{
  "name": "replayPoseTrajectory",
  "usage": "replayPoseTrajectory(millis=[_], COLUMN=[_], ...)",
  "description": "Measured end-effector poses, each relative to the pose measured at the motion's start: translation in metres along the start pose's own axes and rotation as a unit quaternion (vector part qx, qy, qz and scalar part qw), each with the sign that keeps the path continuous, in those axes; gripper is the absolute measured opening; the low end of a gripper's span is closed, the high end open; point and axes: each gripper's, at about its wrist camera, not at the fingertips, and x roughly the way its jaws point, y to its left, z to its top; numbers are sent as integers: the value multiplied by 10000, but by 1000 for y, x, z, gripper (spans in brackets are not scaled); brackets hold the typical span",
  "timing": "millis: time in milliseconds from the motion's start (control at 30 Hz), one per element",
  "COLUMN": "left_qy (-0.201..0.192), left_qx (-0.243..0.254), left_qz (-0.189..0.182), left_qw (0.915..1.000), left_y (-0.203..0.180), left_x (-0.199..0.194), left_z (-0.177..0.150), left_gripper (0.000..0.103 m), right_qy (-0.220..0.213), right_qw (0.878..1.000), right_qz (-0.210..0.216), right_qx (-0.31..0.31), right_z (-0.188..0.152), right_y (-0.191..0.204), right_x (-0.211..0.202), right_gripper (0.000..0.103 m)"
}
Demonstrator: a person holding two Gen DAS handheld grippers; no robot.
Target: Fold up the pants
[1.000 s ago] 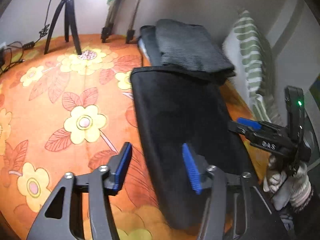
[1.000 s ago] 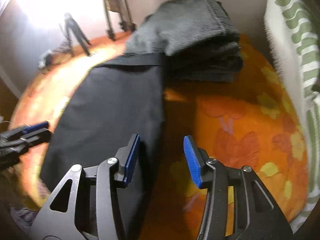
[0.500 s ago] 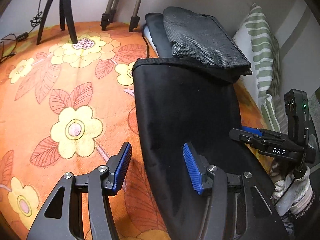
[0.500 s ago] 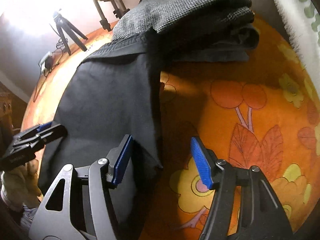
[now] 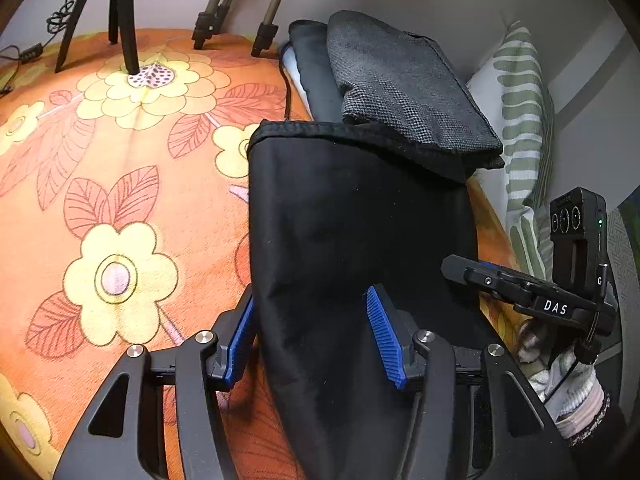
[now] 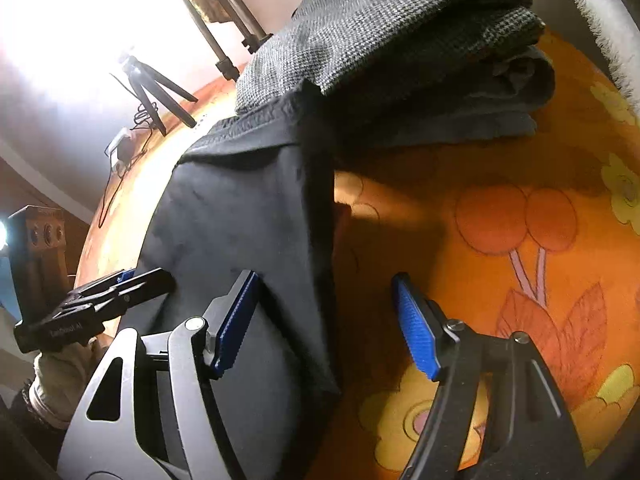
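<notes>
1. On the orange flowered bedspread [image 5: 120, 208], I see the black pants [image 5: 352, 220] lying as one long strip, their far end tucked against the stack of folded grey clothes [image 5: 404, 88].
2. My left gripper [image 5: 312, 332] straddles the pants' left edge, jaws apart, pads not pressing.
3. My right gripper [image 6: 324, 328] straddles the pants' right edge; its jaws have just been opening wider.
4. A striped pillow [image 5: 520, 120] sits right of the pants.

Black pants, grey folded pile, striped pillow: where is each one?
Black pants [image 5: 352, 216], left wrist view, middle of the flat cloth.
Grey folded pile [image 6: 384, 28], right wrist view, its top layer.
Striped pillow [image 5: 520, 120], left wrist view, its green-striped face.
</notes>
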Motion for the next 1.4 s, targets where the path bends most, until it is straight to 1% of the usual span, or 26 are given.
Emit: replayPoseTrajectory(millis=[33, 67, 100, 133, 233, 300, 367, 400, 467, 567, 633, 733, 833, 900, 1000, 1133, 1267, 1400], left_qy=[-19, -39, -55, -72, -124, -131, -186, -221, -316, -418, -466, -519, -627, -736, -876, -1028, -1219, -1405], left_qx=[6, 22, 48, 84, 154, 148, 127, 131, 121, 43, 70, 117, 38, 106, 234, 253, 352, 532], left_qz=[8, 18, 27, 37, -1, -63, -25, -22, -29, -65, -26, 24, -46, -59, -73, -137, -174, -204], left_qw=[10000, 10000, 10000, 9999, 9998, 9998, 9997, 9997, 9994, 9991, 9989, 9986, 9980, 9972, 9959, 9943, 9918, 9884], left_y=[-1, -2, -3, -4, -6, -5, -6, -7, -8, -7, -8, -9, -9, -11, -16, -19, -28, -43], left_x=[1, 2, 2, 3, 4, 5, 5, 4, 1, -4, -7, -11, -21, -31, -44, -57, -73, -87], left_z=[1, 1, 1, 1, 1, 0, 0, -1, -2, -3, -5, -6, -7, -8, -10, -11, -6, 2], left_gripper=[53, 53, 53, 53, 53, 46, 35, 33, 25, 21, 19, 16, 13, 13, 12, 12, 11, 11], right_qy=[-20, -44, 44, 139, 56, 65, 15, -21, -91, -192, -234, -240, -278, -323, -489, -695, -919, -1158], right_qw=[10000, 10000, 9995, 9981, 9990, 9986, 9985, 9988, 9991, 9988, 9988, 9993, 9992, 9990, 9978, 9964, 9940, 9913], right_qz=[8, 39, 321, 596, 431, 508, 501, 449, 389, 430, 425, 289, 267, 237, 185, 257, 131, 146], right_qx=[-21, -58, -43, 72, -62, 90, 212, 208, 169, 162, 76, -75, -106, -184, -401, -424, -579, -602], right_z=[0, 0, 1, 0, -1, 0, 0, 0, 0, 1, 0, -1, 0, -2, -5, -9, -8, -3], right_y=[1, 4, 5, 7, 14, 14, 14, 16, 19, 23, 27, 34, 42, 50, 64, 70, 82, 87], right_x=[0, 2, 6, 11, 14, 17, 15, 13, 7, 0, -4, -3, -4, -8, -21, -42, -60, -81], right_gripper=[70, 58, 50, 46, 46, 44, 36, 33, 23, 18, 17, 16, 15, 13, 12, 12, 12, 12])
